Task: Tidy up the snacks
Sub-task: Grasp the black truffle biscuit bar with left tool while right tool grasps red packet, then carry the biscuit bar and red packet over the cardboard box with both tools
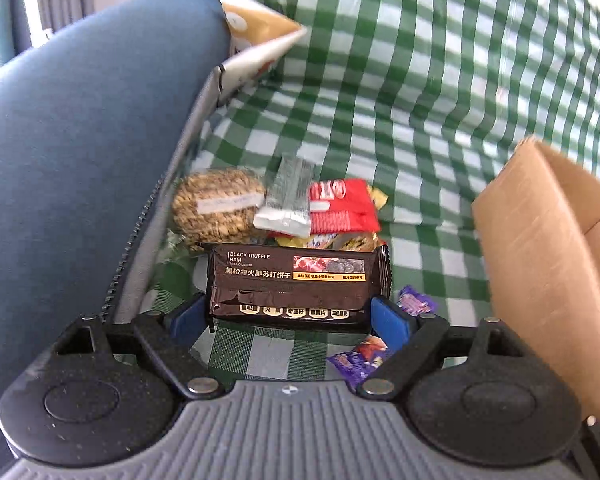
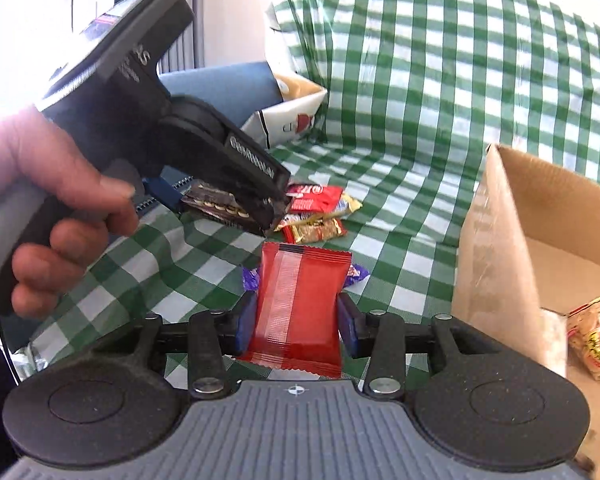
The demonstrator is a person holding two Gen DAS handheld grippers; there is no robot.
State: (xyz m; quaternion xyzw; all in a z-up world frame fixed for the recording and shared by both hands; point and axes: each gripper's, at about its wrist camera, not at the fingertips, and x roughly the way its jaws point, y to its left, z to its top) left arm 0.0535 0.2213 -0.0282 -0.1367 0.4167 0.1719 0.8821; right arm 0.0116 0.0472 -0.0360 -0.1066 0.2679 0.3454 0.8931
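My left gripper [image 1: 290,316] is shut on a dark brown cracker packet [image 1: 296,286], held crosswise between its blue pads and lifted off the green checked cloth [image 1: 380,100]. Behind it lies a pile of snacks: a round nut cake [image 1: 216,208], a silver packet [image 1: 286,204] and a red packet [image 1: 342,204]. My right gripper [image 2: 296,320] is shut on a red snack packet [image 2: 300,300], held upright. In the right wrist view, a hand [image 2: 48,208] holds the left gripper [image 2: 228,204] with the brown packet [image 2: 212,204] above the pile [image 2: 320,212].
An open cardboard box stands at the right [image 1: 548,248] [image 2: 540,240] with a snack bag [image 2: 596,336] inside. A blue cushion [image 1: 80,140] fills the left. Purple candies [image 1: 416,302] [image 2: 356,272] lie on the cloth. A white and yellow carton [image 1: 260,44] sits at the back.
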